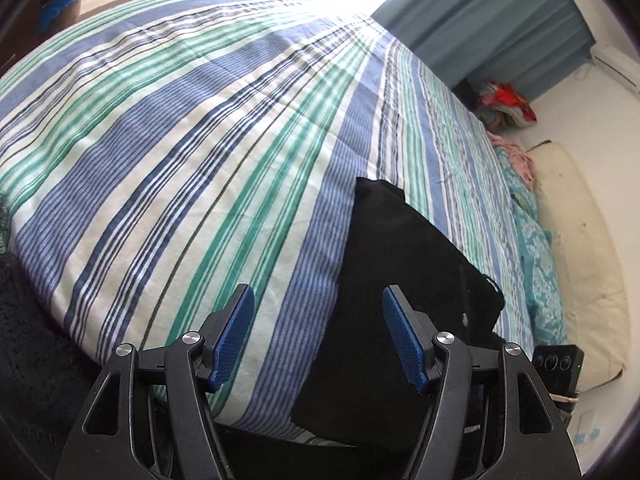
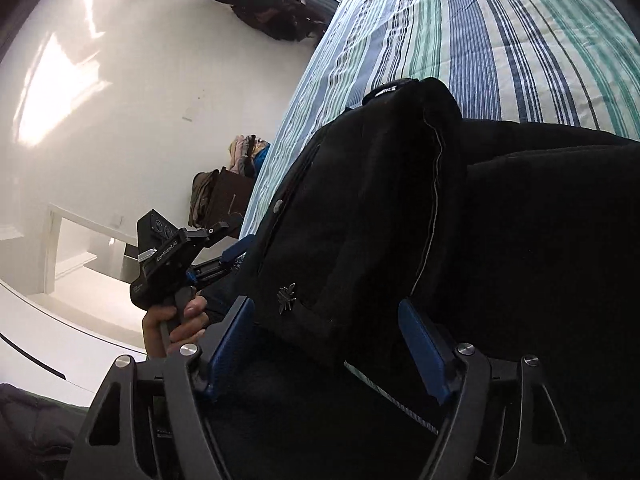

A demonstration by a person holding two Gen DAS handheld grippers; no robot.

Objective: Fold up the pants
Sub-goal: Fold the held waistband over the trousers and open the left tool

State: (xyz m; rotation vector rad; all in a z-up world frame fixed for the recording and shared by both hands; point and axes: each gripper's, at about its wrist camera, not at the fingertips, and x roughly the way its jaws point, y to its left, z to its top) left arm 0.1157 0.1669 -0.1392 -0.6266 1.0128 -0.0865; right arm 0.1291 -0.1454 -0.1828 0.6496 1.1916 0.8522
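both tools (image 1: 318, 312) (image 2: 326, 326) hanging apart, gripping nothing | black pants (image 2: 360, 200) sitting partly folded at bed (image 1: 160, 140) edge | more folds probably left

Wide open striped bedspread (image 1: 168, 152) to the left of the black pants (image 1: 384, 280). Tight on the right: pillow (image 1: 576, 248) and clothes pile (image 1: 508, 104) against the wall.

I log black pants (image 1: 384, 280) on my blue, green and white striped bedspread (image 1: 180, 152); teal curtain (image 1: 480, 20) beyond it.
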